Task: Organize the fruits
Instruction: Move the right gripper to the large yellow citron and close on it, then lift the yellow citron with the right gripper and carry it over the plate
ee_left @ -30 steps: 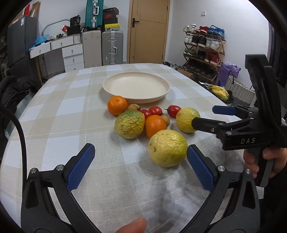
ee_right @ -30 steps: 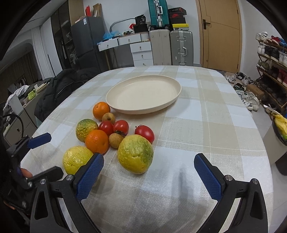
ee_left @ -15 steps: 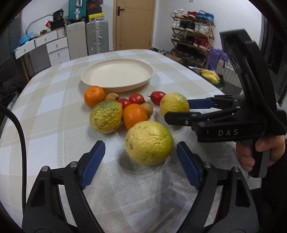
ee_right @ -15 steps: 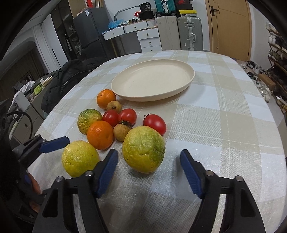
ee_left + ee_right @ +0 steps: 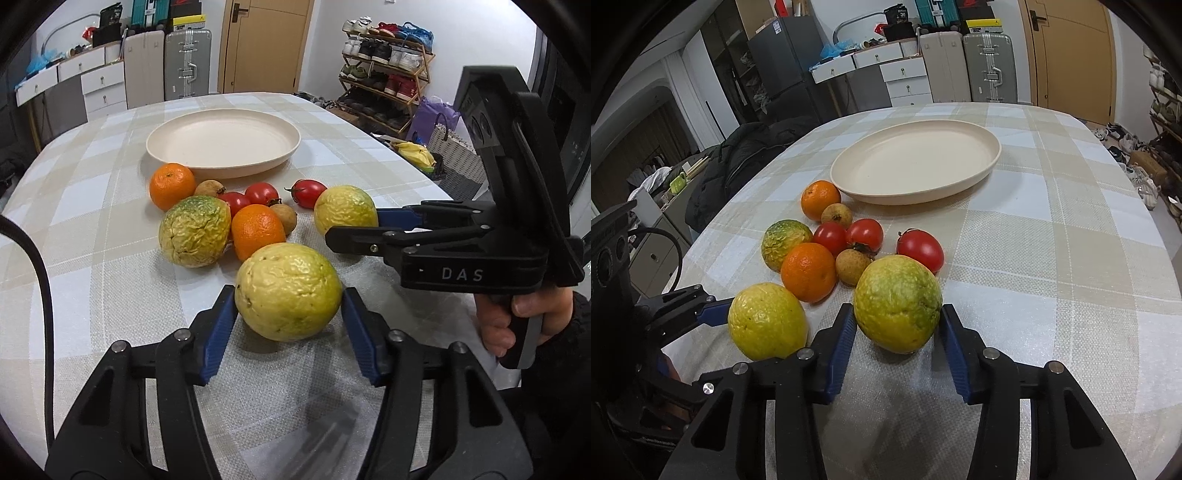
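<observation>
Checked tablecloth [image 5: 92, 258], bare plate [image 5: 229, 172] at the back, left claw [image 5: 288, 295] now closed in from wide onto yellow fruit [image 5: 288, 280], right claw [image 5: 897, 317] onto greenish fruit [image 5: 897, 295], both fruits sitting on the cloth, lift probably next.

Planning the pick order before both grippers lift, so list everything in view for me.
Plate: one, cream, far centre of the table, nothing on it.
Oranges: two, orange; one by the plate rim, one mid-cluster.
Tomatoes: three, red; others at and, between plate and big fruits.
Small brown fruits: two, tan; second beside the near orange.
Bumpy round fruits: three, yellow-green; one on the cluster's left, one between left gripper's fingers, one between right gripper's fingers.
Tablecloth: one, beige-white check.
Suitcases: two, silver and beige, far wall.
Left gripper: black, blue pads, flanking its fruit; grip unclear.
Right gripper: same; grip unclear.
</observation>
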`<state>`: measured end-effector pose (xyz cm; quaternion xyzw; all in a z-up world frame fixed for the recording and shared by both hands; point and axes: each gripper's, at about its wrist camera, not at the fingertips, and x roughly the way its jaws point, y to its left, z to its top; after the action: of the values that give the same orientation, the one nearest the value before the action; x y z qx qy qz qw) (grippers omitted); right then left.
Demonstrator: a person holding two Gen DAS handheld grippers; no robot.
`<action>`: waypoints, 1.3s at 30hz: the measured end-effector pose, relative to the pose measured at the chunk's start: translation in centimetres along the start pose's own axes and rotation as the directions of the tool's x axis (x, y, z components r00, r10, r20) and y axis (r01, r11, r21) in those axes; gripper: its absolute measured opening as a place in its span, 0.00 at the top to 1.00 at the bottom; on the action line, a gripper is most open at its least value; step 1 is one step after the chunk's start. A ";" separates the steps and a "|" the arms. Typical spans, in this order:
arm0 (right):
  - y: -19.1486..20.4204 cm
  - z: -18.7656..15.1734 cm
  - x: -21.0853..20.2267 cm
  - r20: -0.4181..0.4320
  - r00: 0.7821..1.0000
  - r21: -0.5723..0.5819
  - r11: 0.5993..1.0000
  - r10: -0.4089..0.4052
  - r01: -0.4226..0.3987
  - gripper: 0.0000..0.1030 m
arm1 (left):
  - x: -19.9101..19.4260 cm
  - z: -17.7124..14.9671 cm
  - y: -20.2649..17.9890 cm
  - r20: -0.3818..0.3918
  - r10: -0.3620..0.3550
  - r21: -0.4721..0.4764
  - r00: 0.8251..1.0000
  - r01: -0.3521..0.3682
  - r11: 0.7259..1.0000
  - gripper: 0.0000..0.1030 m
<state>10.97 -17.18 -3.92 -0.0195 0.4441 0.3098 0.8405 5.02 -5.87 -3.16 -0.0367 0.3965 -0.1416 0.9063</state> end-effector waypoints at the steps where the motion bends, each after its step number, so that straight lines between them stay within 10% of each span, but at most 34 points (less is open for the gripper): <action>1: 0.0 -0.1 -0.1 0.005 1.000 -0.001 1.000 0.001 -0.001 0.54 | -0.1 0.0 0.1 0.005 -0.004 -0.007 1.000 0.004 1.000 0.47; 39: -0.9 6.4 -3.7 0.206 0.978 0.042 0.998 0.031 -0.041 0.54 | -2.9 8.8 4.9 0.250 0.170 -0.095 0.953 -0.150 0.984 0.47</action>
<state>14.58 -17.84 2.53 0.0400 0.3622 0.3148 0.8764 10.69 -0.81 3.99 -0.0564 0.2824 -0.0467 0.9565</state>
